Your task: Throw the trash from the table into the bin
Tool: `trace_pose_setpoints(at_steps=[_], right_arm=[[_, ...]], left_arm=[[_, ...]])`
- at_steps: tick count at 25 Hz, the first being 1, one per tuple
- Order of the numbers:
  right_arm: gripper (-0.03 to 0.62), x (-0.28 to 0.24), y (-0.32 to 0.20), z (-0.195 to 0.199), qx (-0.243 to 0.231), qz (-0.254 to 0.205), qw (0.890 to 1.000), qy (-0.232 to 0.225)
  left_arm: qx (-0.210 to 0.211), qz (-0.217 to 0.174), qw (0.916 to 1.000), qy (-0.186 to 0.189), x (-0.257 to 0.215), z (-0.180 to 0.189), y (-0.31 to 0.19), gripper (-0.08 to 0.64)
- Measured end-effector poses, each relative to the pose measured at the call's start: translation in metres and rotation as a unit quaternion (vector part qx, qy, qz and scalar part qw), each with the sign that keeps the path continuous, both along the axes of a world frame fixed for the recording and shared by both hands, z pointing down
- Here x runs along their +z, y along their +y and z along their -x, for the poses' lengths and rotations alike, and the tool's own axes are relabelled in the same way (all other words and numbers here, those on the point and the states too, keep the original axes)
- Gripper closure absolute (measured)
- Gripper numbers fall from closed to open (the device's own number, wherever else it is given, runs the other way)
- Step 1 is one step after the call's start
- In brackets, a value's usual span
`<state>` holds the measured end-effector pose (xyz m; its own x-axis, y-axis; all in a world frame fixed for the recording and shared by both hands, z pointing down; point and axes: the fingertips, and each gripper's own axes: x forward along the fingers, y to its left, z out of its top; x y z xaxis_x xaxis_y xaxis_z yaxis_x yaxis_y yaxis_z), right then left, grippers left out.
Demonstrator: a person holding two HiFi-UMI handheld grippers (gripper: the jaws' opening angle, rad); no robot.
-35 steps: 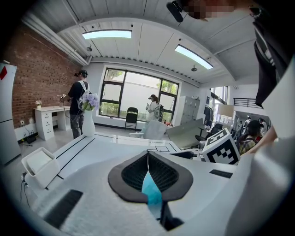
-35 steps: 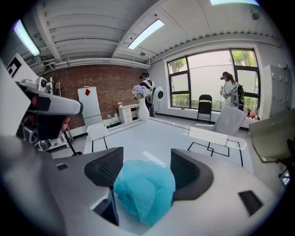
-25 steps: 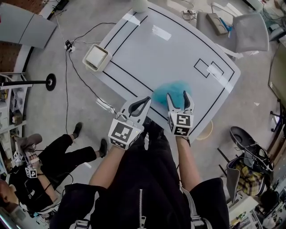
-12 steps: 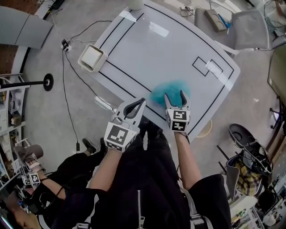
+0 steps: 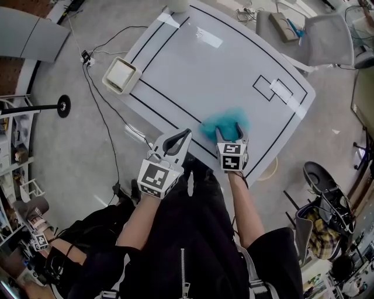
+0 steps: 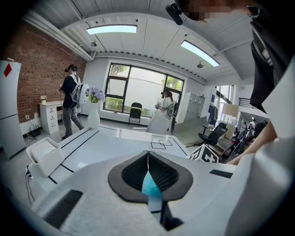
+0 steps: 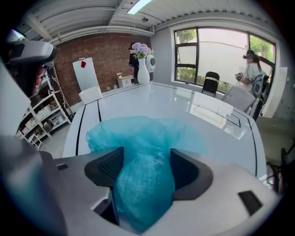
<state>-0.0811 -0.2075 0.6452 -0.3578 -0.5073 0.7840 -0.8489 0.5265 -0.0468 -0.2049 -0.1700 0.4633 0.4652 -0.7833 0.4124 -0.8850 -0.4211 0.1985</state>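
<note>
A crumpled teal plastic bag [image 5: 224,122] lies near the front edge of the white table [image 5: 193,64]. My right gripper [image 5: 231,133] is shut on its near side. In the right gripper view the bag [image 7: 145,184] is bunched between the two dark pads [image 7: 107,169]. My left gripper [image 5: 177,140] hovers just off the table's front edge, left of the bag, with its jaws shut. A thin blue sliver shows in the slit behind its tips [image 6: 148,156]; I cannot tell what it is. The white square bin [image 5: 121,75] stands on the floor by the table's left side, also seen as the bin [image 6: 44,154].
Black lines and pale tape patches [image 5: 281,91] mark the tabletop. A grey chair [image 5: 327,38] stands at the far right corner and a white vase [image 5: 179,4] at the far edge. Cables [image 5: 99,99] trail across the floor near the bin. A person [image 5: 70,251] crouches at lower left.
The right gripper's jaws have narrowed from wide apart onto the teal bag, which is now gathered between them. The left gripper has stayed shut. The person at lower left has shifted.
</note>
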Motion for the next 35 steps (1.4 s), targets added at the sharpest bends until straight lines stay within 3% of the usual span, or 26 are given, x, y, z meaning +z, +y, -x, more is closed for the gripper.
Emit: trace_pose_setpoints(at_steps=[11,23,30,35], right_arm=[[0.3,-0.001,-0.003,0.003,-0.02,0.001,1.0,0.019],[0.497,0.001,0.013,0.02,-0.071,0.034,0.996,0.039],[0.534,0.001,0.025,0.023,-0.087,0.058,0.994,0.031],[0.538,-0.013,0.023,0.024,-0.073,0.045,0.996,0.015]], left_arm=[[0.007,0.0,1.0,0.001,0.001,-0.001,0.001,0.551],[0.012,0.0,0.9999,0.001,0.004,0.001,0.002,0.551],[0.024,-0.012,0.9996,0.005,-0.006,-0.006,0.0,0.551],[0.033,-0.019,0.9993,0.006,-0.01,-0.008,-0.003,0.551]])
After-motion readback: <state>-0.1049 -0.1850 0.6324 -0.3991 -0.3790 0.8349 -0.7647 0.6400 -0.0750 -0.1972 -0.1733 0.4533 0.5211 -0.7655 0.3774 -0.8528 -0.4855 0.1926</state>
